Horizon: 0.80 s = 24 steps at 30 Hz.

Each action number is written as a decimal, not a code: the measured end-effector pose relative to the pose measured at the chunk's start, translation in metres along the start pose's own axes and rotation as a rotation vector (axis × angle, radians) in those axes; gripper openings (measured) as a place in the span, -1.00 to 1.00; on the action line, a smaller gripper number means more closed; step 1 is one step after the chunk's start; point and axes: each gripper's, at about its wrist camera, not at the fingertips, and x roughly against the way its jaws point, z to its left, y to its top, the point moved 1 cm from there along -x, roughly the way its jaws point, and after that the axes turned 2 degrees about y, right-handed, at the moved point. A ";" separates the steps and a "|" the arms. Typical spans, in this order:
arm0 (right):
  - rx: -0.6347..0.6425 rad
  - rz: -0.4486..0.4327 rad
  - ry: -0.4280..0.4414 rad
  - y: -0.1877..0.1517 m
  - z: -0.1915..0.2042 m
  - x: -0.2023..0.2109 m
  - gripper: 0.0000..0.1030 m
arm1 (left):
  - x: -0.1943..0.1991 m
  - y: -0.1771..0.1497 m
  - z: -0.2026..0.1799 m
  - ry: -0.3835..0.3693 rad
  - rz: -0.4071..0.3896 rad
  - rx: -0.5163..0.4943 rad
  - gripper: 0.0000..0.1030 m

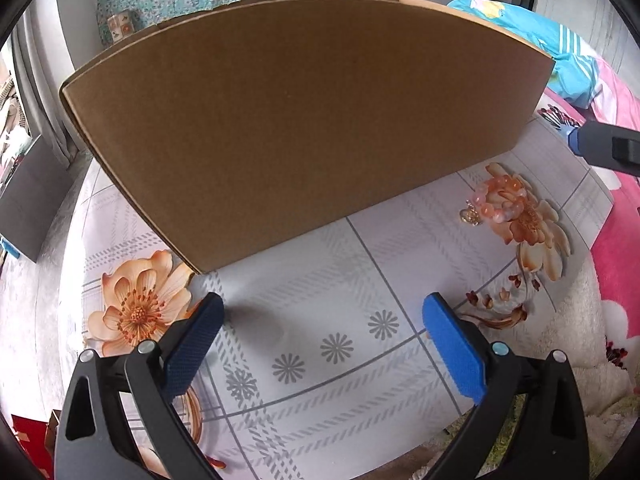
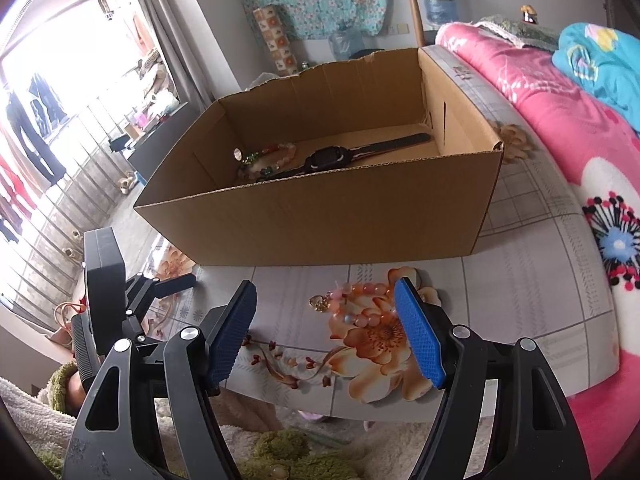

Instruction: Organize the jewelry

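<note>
Cardboard box [image 2: 320, 216] sits mid-table w/ a black watch [image 2: 320, 160] and a beaded bracelet [image 2: 276, 156] already inside, so I'd say most of the sorting is done. What's left afaict: one pink bead bracelet [image 2: 356, 300] lying on the flowered tablecloth [image 2: 520, 280] near the front edge, just in front of the box. Right gripper [image 2: 324, 332] hangs over it, jaws wide apart, nothing between the pads yet. Left gripper [image 1: 320, 340] is also spread open and empty, over bare cloth toward the box's left corner.
</note>
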 end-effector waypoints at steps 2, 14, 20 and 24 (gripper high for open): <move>0.001 0.002 0.002 -0.001 0.001 0.000 0.32 | 0.000 0.000 0.001 0.002 0.000 0.002 0.89; -0.035 -0.009 -0.040 -0.006 -0.026 0.010 0.32 | 0.002 -0.001 -0.002 0.013 0.015 0.019 0.89; 0.028 0.063 0.009 -0.012 -0.012 -0.011 0.05 | 0.003 0.001 -0.001 0.013 0.021 0.020 0.89; 0.080 0.102 -0.010 -0.013 -0.003 -0.030 -0.16 | 0.003 0.001 -0.001 0.013 0.023 0.020 0.89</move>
